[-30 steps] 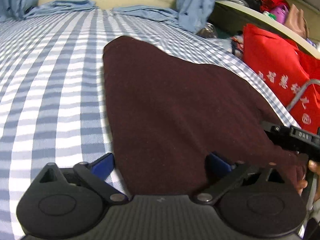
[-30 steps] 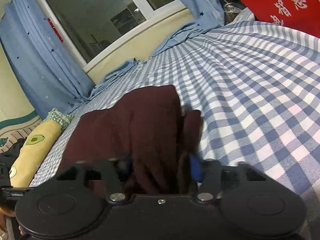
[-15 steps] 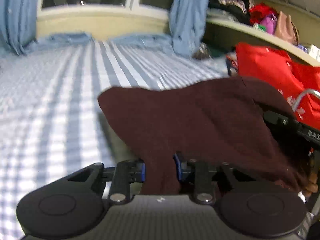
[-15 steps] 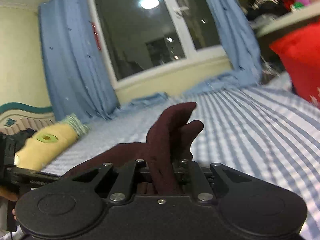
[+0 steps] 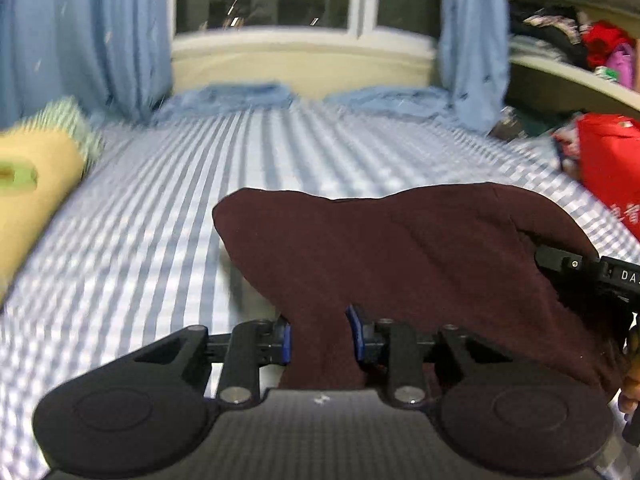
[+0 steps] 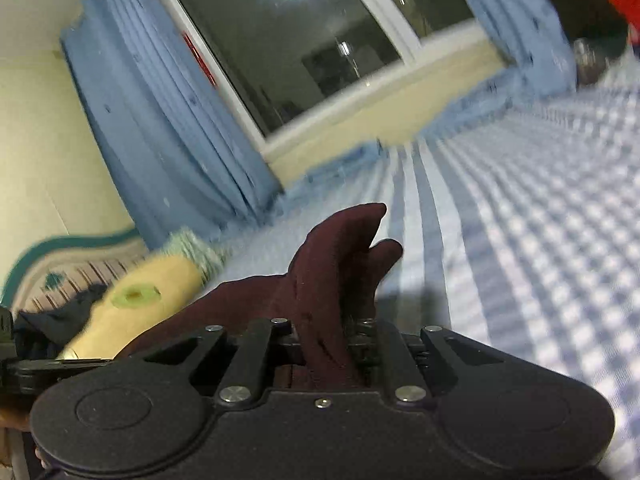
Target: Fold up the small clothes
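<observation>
Over on the left, the yellow avocado-print pillow (image 5: 28, 196) is lying at the edge of the blue checked bedsheet (image 5: 168, 208), well clear of the work. The left gripper (image 5: 320, 334) is clenching a bunched fold of the dark maroon garment (image 5: 400, 248), its blue pads pressing in from both sides. From there the cloth is stretching rightward, its long axis running across the bed from one gripper to the other, with the far edge drooping toward the sheet. The right gripper (image 6: 332, 336) is pinching the other end, a tuft of maroon sticking up past its fingers. Both ends are being held off the bed, so neither hand is nearer; the coming fold looks to depend on carrying this held edge forward, over the hanging part. Further right, a red bag (image 5: 608, 168) is sitting beside the bed.
</observation>
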`<state>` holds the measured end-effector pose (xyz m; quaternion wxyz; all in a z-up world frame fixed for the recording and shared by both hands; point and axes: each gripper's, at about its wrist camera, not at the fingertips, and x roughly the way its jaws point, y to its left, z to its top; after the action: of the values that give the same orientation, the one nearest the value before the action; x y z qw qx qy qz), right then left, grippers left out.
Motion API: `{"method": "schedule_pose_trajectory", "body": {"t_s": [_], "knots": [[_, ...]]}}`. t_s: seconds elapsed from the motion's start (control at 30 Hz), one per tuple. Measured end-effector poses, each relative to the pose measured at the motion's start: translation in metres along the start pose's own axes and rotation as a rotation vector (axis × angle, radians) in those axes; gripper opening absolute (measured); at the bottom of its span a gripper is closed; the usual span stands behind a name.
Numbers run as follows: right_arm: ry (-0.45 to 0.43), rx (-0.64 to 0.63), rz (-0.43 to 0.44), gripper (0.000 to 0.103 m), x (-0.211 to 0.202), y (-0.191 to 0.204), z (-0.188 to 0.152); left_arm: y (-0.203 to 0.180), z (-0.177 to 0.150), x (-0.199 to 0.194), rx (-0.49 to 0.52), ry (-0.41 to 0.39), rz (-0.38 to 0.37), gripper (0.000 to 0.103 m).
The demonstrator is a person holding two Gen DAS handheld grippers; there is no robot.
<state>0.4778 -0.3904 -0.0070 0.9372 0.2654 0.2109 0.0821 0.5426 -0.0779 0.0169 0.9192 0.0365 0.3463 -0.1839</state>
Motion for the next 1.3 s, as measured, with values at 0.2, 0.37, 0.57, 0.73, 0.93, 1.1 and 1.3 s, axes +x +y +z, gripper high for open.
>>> {"method": "schedule_pose_trajectory", "body": {"t_s": [0.2, 0.37, 0.57, 0.73, 0.93, 1.1, 1.3], "knots": [[0.087, -0.040, -0.116, 0.039, 0.006, -0.008, -0.021, 0.008, -0.044, 0.003, -0.056, -0.007, 0.034, 0.048], [0.110, -0.110, -0.166, 0.066, -0.008, -0.008, -0.036, -0.007, -0.056, -0.021, -0.060, -0.024, 0.056, 0.080], [0.036, -0.158, -0.174, 0.089, -0.055, 0.011, -0.040, -0.014, -0.059, -0.065, -0.109, -0.090, 0.124, 0.099], [-0.052, -0.238, -0.161, 0.102, -0.104, 0.040, -0.038, -0.020, -0.061, -0.115, -0.131, -0.162, 0.146, 0.102], [-0.158, -0.284, -0.151, 0.102, -0.170, 0.071, -0.042, -0.040, -0.072, -0.178, -0.121, -0.253, 0.168, 0.102], [-0.242, -0.297, -0.155, 0.102, -0.226, 0.090, -0.057, -0.055, -0.091, -0.221, -0.120, -0.310, 0.167, 0.102], [-0.317, -0.332, -0.177, 0.102, -0.282, 0.107, -0.081, -0.069, -0.119, -0.264, -0.118, -0.356, 0.166, 0.102]]}}
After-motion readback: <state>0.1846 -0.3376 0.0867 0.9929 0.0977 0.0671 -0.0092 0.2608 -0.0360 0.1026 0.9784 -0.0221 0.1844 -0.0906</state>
